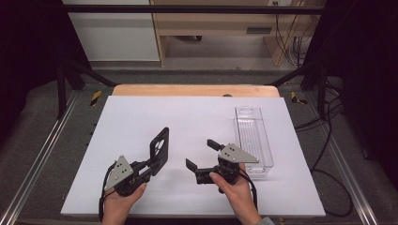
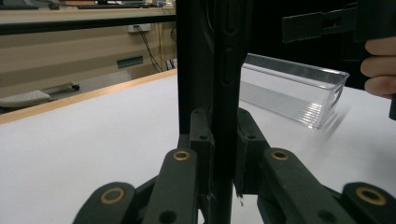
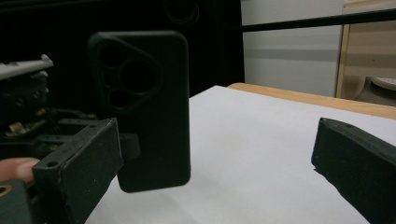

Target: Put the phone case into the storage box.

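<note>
One item in hand: a black phone case (image 1: 159,150), standing upright on its short end, clamped at its lower edge by the left tool (image 1: 146,172). In the left gripper view the jaws are pressing flat on both faces of the case (image 2: 219,93), so the grip is firm and edge-on. The right tool (image 1: 202,153) is hovering just beside it, jaws standing wide apart and gripping nothing; from its own camera the case (image 3: 149,107) is showing its camera cut-outs at the top, facing that tool.

Handling, as a judgement: the case is looking light, thin and matte, probably a rubbery shell that is flexing rather than breaking. It is likely bending if squeezed across its hollow middle, so the rim or a long side edge is seeming the better hold; the cut-out corner is looking the weakest spot. Slip risk is seeming low on that surface.

Room: the white counter (image 1: 141,117) is lying bare ahead and to the left of both tools. A clear plastic tray (image 1: 253,136) is sitting near the right hand, along the counter's right side, well apart from the case. The near edge is running close under both wrists, so any swing backward is having little margin
</note>
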Tool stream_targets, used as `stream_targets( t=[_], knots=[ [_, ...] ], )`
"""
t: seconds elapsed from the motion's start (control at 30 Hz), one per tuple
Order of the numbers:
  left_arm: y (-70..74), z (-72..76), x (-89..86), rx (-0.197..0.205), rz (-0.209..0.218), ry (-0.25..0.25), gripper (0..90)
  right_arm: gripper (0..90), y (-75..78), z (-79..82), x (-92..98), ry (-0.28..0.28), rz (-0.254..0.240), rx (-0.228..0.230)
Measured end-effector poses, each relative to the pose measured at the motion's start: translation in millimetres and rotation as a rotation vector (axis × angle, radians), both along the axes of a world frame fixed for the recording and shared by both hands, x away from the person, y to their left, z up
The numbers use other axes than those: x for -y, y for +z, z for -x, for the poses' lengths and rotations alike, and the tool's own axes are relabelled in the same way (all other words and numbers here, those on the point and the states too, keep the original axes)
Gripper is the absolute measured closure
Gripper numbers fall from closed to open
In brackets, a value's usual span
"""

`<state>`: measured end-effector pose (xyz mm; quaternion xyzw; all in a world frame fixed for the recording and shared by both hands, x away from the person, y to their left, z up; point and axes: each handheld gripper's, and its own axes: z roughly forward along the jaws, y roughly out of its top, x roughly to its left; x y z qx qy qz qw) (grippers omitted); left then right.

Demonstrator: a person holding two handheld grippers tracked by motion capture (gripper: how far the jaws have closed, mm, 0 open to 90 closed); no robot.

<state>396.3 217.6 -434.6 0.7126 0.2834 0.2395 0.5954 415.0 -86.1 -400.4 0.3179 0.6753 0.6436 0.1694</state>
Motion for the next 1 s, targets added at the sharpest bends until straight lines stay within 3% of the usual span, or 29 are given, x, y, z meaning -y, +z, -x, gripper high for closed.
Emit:
stream_targets(
  t=[0.53,1.0],
  knots=[
    [-0.5,-0.5,-1.0,-0.017,0.02,-0.022,80.8,1.9,25.4,-3.4,-27.3,0.036,0.02,0.015],
    [-0.6,-0.9,-2.2,-0.023,0.035,-0.023,80.8,1.9,33.0,-13.6,-47.5,0.061,0.02,0.008]
  ],
)
